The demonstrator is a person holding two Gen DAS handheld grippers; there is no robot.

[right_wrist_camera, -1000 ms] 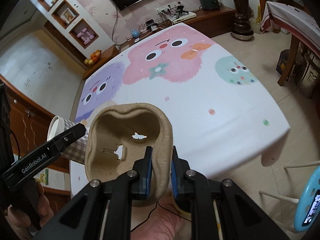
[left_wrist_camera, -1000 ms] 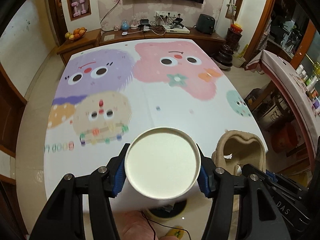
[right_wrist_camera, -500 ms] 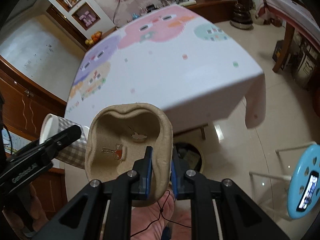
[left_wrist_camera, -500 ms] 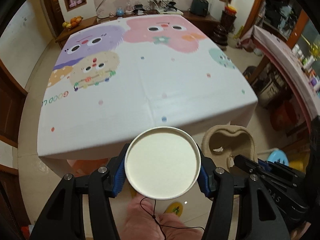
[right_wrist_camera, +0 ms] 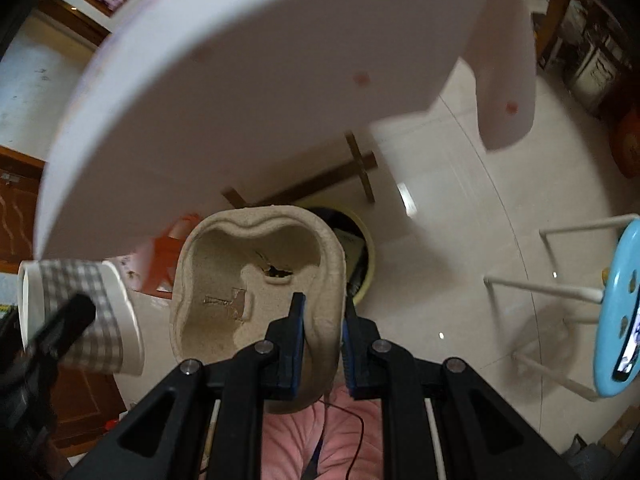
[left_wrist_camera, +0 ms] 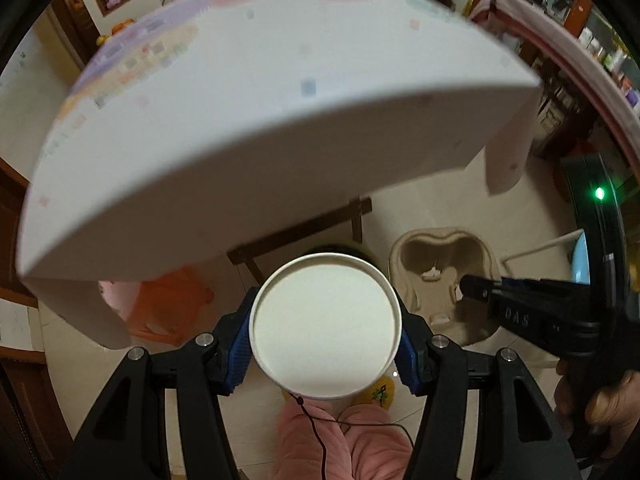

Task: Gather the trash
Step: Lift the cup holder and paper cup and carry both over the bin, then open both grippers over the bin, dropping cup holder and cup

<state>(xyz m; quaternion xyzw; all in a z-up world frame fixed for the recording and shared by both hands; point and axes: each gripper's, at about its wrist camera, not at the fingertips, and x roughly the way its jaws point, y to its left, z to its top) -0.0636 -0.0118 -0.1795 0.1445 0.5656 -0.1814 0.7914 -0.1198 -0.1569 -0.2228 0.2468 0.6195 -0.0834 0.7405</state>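
left hand-held gripper [left_wrist_camera: 325, 328] clamped on paper cup [left_wrist_camera: 325, 326] | right hand-held gripper [right_wrist_camera: 322, 334] clamped on pulp cup carrier [right_wrist_camera: 224, 280]

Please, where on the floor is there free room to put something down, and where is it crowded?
Free: the shiny tile floor between the yellow bin and the blue stool. Crowded: under the table edge, where the bin, the orange stool and the wooden table legs stand close together.
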